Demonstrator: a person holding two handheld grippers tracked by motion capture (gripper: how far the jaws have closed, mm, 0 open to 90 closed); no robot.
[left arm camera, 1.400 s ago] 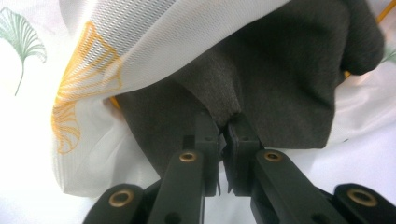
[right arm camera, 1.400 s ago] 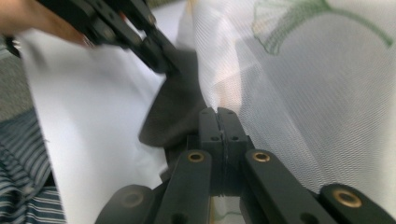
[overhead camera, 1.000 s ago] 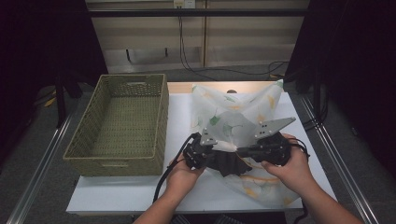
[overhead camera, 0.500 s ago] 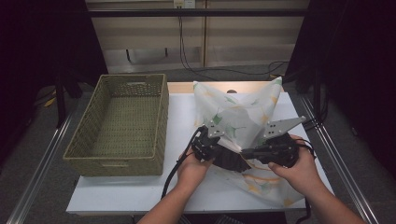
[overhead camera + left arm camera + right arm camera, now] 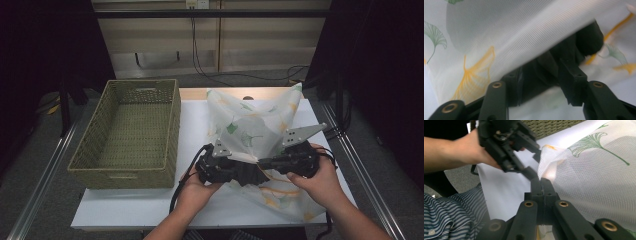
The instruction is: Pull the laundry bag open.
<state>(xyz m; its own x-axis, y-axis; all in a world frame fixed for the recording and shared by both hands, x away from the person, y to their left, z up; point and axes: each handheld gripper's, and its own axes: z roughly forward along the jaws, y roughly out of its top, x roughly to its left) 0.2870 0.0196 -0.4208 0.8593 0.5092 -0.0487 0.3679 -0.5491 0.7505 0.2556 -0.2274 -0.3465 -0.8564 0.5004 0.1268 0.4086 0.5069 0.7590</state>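
- The mesh cloth (image 5: 252, 125), white with ginkgo-leaf print, lies on the right half of the desk (image 5: 195, 130), its near edge lifted between both grippers.
- The right gripper (image 5: 267, 163) has its jaws pressed together on the cloth's edge, probably to anchor the fold.
- The left gripper (image 5: 250, 176), at 9 o'clock of it, has just been opening; its jaws stand apart with cloth draped over them, likely for a regrip.
- The wicker basket (image 5: 131, 131) sits at 9 o'clock of the cloth.

The left gripper (image 5: 544, 85) has just been opening; its black jaws stand apart. White mesh cloth (image 5: 506, 32) with ginkgo leaves drapes over them, its edge crossing above.
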